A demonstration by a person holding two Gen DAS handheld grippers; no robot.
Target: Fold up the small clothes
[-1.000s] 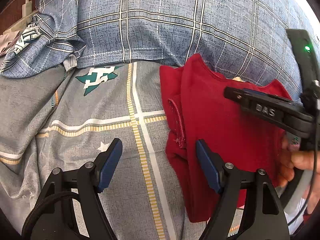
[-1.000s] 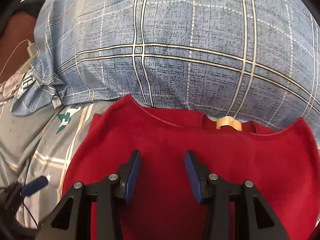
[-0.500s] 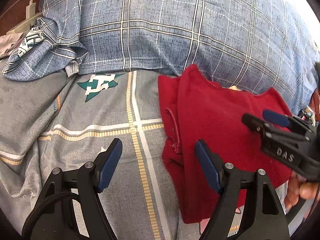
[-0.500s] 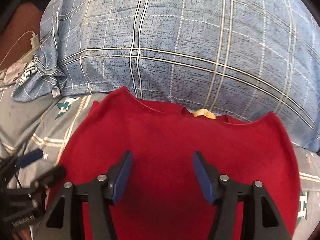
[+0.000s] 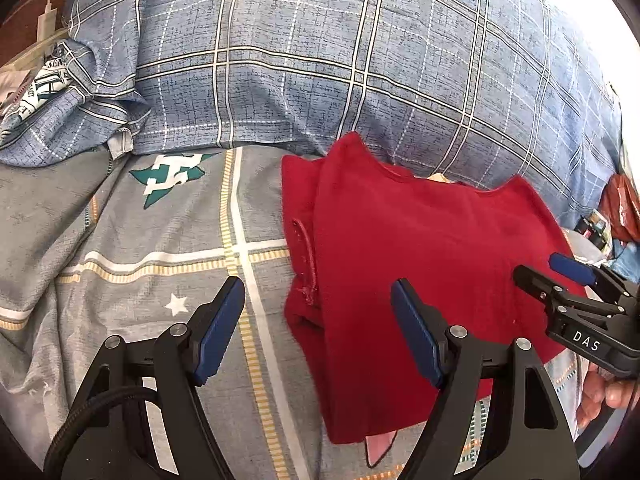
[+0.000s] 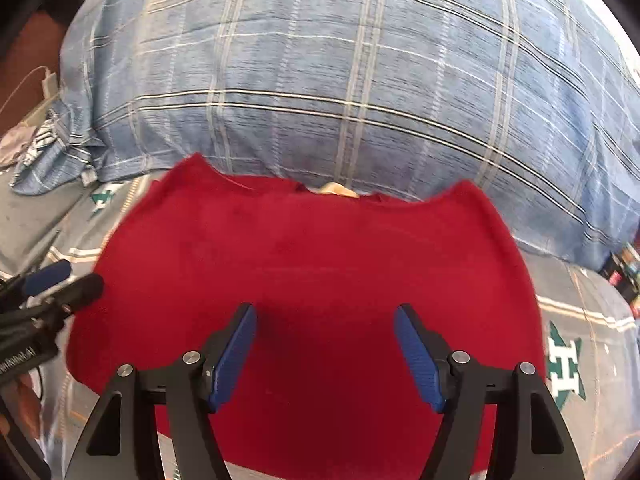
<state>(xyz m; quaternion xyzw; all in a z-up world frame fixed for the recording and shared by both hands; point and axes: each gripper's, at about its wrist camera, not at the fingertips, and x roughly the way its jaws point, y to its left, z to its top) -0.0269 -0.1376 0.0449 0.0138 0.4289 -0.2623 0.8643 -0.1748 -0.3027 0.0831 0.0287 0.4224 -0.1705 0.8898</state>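
Note:
A small red garment [image 5: 420,264] lies folded on the grey patterned bed sheet [image 5: 160,232], its neckline against a blue plaid pillow [image 5: 340,64]. A sleeve is tucked along its left edge. It fills the right wrist view [image 6: 320,264]. My left gripper [image 5: 318,320] is open and empty above the garment's left edge. My right gripper [image 6: 324,344] is open and empty above the garment's near half; it also shows in the left wrist view [image 5: 560,276] at the right. The left gripper shows at the left edge of the right wrist view [image 6: 60,284].
The plaid pillow [image 6: 360,80] rises right behind the garment. A crumpled pillowcase corner [image 5: 52,92] lies at far left, with a white charger and cable [image 5: 44,20] behind it. Colourful items [image 5: 612,216] sit at the far right edge.
Both grippers have pulled back from the garment. The right gripper's jaws have opened wider. The garment stays flat on the bed.

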